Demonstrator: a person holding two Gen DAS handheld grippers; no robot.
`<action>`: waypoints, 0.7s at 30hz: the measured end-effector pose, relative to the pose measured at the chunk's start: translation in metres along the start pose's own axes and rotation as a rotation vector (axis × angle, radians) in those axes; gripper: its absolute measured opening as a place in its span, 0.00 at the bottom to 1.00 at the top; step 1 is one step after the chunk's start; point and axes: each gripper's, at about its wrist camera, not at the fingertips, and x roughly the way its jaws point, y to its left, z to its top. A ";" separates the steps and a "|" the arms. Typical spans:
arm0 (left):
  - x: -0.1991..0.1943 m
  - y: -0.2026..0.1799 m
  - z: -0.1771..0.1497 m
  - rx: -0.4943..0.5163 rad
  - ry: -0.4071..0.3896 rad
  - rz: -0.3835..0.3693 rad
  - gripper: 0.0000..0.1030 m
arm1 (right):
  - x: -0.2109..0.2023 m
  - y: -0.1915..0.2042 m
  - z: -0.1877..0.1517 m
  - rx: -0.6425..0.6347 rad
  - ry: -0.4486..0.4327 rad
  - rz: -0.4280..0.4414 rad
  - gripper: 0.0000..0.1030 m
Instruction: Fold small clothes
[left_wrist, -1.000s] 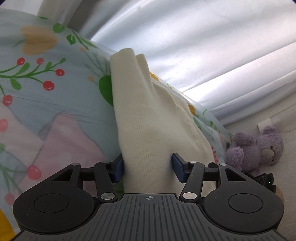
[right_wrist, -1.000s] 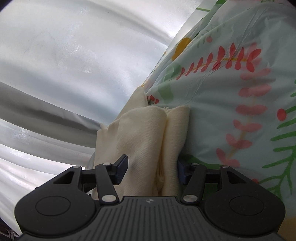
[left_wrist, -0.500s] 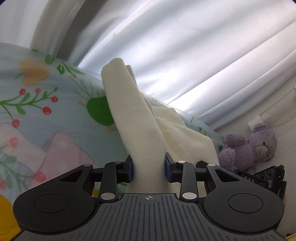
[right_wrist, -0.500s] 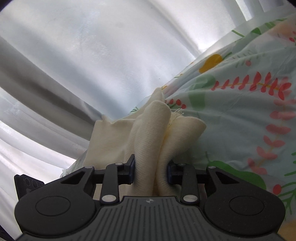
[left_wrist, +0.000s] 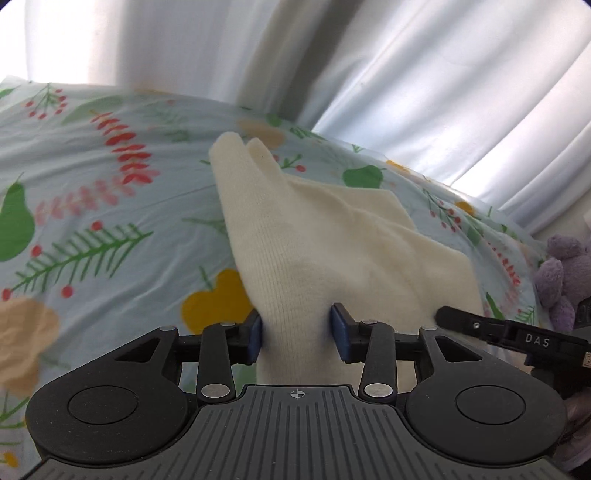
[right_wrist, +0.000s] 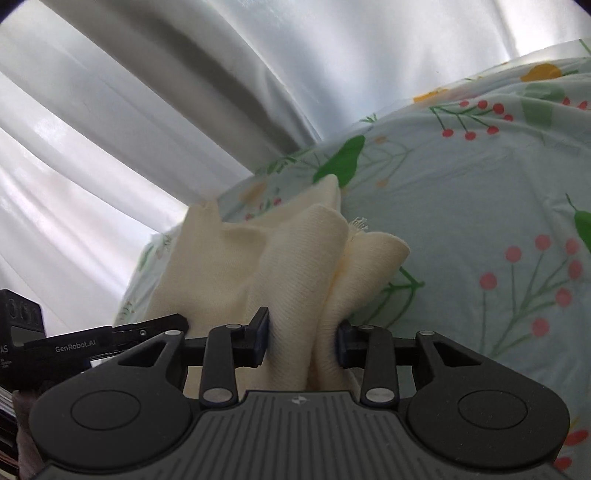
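**Cream garment pinched at two spots above the floral bed**

Left claw clamped on a bunched fold of a cream knitted garment, blue pads pressing the cloth from both sides; jaws just eased slightly wider, cloth nonetheless caught between them. From that grip, a narrow ribbed end of the garment stretched away toward the far side, ending in two rounded tips, the rest spreading rightward in a flat sheet over the bedspread. Bedspread pale blue, printed with green pears, red berry sprigs, fern fronds and yellow shapes. Behind it, white curtains lit from behind. At the right edge, a purple plush bear just beyond the bed. Also at right, the tip of the other tool, black, lettered, just beside the garment's edge.

Right claw likewise closed on the same garment, here gathered into several upright folds squeezed between the pads; jaws just opened a little here too, fabric held all the same. A frayed edge visible near the top of the folds. Garment raised off the bedspread at the gripped side, far portion draped toward the bed's edge by the curtains. Left tool's black finger poking in at the lower left, touching or nearly touching the cloth; impossible to tell which.
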 end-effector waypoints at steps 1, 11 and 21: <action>-0.006 0.007 -0.004 -0.016 -0.020 0.000 0.41 | -0.006 0.000 -0.001 -0.011 -0.015 -0.030 0.42; -0.025 -0.016 -0.034 0.072 -0.040 -0.011 0.48 | -0.017 0.023 0.003 -0.139 -0.063 -0.096 0.43; -0.004 -0.014 -0.047 0.103 -0.014 0.066 0.62 | 0.005 0.041 -0.020 -0.345 -0.043 -0.299 0.34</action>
